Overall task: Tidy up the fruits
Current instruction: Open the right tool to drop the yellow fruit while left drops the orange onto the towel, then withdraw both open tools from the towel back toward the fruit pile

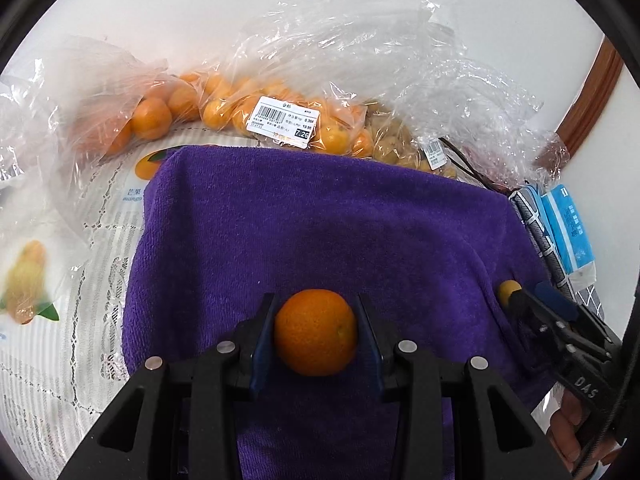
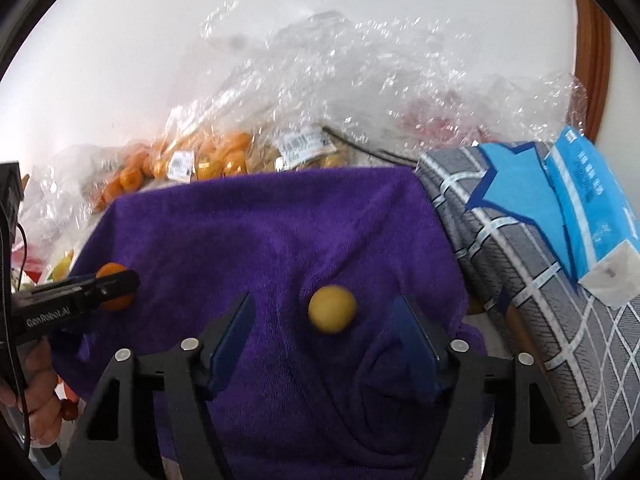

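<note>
Bags: I see clear plastic bags [image 1: 360, 60] heaped across the top of both views, crumpled, against the wall.
Bag 1: upper left in left-wrist view, holds small oranges [image 1: 150, 118].
Bag 2: centre top, more small oranges, white price label [image 1: 284, 122] w/ barcode on front.
Bag 3: right of label, small yellowish-brown fruit [image 1: 394, 140], own small tag; can't tell what kind.
Left tool: my left tool [image 1: 316, 332] is clenched on an orange [image 1: 316, 332], blue pads pressing both sides, lower centre of left-wrist view. In right-wrist view it's at left edge, mid-height, w/ a hand on the handle below it.
Right tool: my right tool [image 2: 324, 328] is released, jaws wide apart, not touching fruit.
Yellow fruit: small round yellow fruit [image 2: 332, 309] sits between the right tool's jaws, lower centre of right-wrist view, on the towel, slightly blurred.
Towel: purple towel [image 1: 320, 220] fills the middle of both views, both fruits over it.
Surface: white lace-pattern cover w/ printed fruit pics [image 1: 60, 340] on the surface, left side of left-wrist view, under towel and bags.
Right side: grey grid-pattern cloth [image 2: 520, 300] w/ blue tissue pack [image 2: 592, 216] on it, right of right-wrist view.
Room: plain white wall [image 1: 200, 8] behind; brown wood trim [image 1: 592, 96] at upper right.
</note>
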Action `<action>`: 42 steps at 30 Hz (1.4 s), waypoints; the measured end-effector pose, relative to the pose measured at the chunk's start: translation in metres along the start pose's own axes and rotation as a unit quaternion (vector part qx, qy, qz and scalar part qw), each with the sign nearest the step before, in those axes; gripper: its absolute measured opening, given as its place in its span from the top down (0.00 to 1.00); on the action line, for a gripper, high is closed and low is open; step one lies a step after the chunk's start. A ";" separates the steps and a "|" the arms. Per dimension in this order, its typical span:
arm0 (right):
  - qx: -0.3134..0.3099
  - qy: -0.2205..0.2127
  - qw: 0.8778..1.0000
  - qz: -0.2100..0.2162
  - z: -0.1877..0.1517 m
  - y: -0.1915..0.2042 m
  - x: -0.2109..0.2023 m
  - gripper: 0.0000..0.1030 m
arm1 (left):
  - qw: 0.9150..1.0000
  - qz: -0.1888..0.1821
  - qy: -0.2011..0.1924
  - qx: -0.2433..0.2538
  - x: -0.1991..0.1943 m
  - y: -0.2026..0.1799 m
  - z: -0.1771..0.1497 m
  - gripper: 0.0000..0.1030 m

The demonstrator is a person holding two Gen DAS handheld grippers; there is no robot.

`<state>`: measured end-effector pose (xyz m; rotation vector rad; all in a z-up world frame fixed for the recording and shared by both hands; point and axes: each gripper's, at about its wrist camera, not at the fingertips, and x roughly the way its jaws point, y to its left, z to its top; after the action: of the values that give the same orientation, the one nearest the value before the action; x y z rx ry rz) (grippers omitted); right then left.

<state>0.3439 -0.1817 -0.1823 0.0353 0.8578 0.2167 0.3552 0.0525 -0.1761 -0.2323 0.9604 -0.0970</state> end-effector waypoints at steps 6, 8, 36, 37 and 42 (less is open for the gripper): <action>0.018 -0.045 0.999 -0.023 0.005 -0.003 -0.025 0.28 | 1.000 0.002 -0.028 0.002 -0.014 -0.003 0.001 0.52; 0.016 -0.065 0.998 -0.020 0.006 0.000 -0.038 0.28 | 0.999 -0.002 -0.038 0.001 -0.021 -0.004 0.004 0.52; 0.013 -0.024 0.999 -0.024 -0.117 0.038 -0.161 0.41 | 0.998 -0.026 -0.052 0.020 -0.146 0.028 -0.089 0.52; 0.012 -0.021 1.000 -0.019 -0.121 0.040 -0.159 0.43 | 0.998 -0.028 -0.051 0.013 -0.146 0.035 -0.095 0.52; 0.005 0.006 1.000 0.011 -0.144 0.048 -0.147 0.53 | 0.999 -0.035 -0.037 -0.019 -0.145 0.060 -0.123 0.52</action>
<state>0.1339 -0.1723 -0.1617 0.0522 0.8708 0.2333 0.1703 0.1189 -0.1418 -0.3023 0.8819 -0.1346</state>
